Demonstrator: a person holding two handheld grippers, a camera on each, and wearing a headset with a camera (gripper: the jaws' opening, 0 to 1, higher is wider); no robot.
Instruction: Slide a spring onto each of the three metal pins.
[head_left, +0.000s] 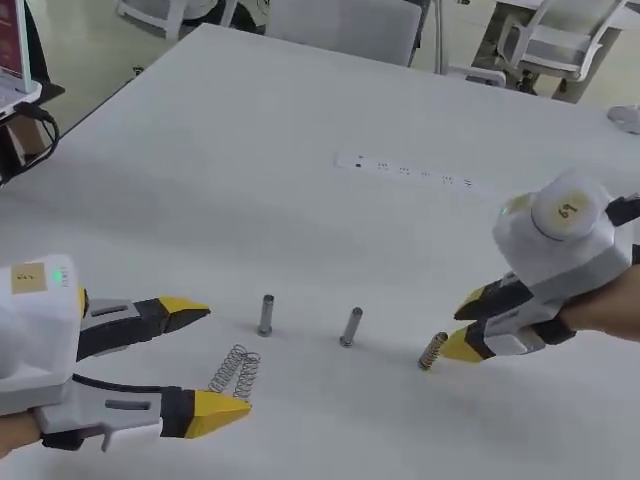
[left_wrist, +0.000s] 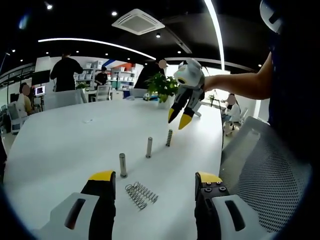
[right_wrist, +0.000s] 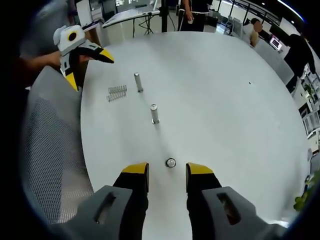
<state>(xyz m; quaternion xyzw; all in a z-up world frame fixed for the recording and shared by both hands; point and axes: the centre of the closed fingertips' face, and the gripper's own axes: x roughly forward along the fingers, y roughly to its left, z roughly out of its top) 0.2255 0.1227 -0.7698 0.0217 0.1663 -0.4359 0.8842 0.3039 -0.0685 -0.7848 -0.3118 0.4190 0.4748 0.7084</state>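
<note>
Three-o'clock pin (right_wrist: 171, 162) wears its spring (head_left: 432, 351), right hand-held gripper (head_left: 455, 333) open beside it; left hand-held gripper (head_left: 225, 358), open, should next pinch a loose spring (head_left: 248, 375).

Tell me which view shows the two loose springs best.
The left gripper view: the loose springs lie close, just ahead of its jaws, coils distinct. The head view shows them from above; the right gripper view, small and far.

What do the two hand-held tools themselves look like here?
Both the left tool and right tool have white housings, black jaws with grey inlays and yellow tips. The left carries a yellow sticker and green light; the right a round tan label.
</note>
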